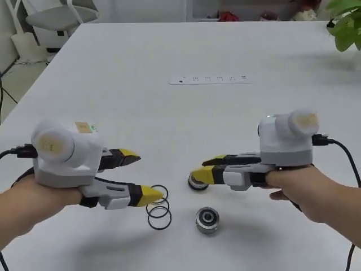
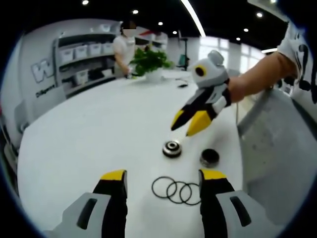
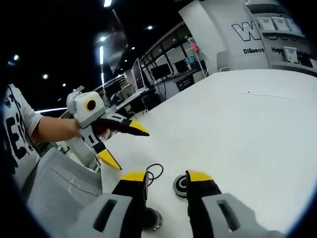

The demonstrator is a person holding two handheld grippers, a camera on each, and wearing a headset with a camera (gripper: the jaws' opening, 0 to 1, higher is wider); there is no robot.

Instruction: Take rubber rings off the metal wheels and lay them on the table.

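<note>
Both empty and agape: left hand-held gripper, right hand-held gripper half-hiding one wheel.

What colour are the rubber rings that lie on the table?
Black. The three rubber rings show best in the left gripper view.

The left claw and right claw are pale grey and black with yellow tips. Three rings are black (thin, plain) on the white worktop. The wheels are silvery with dark centres. The plant is green
</note>
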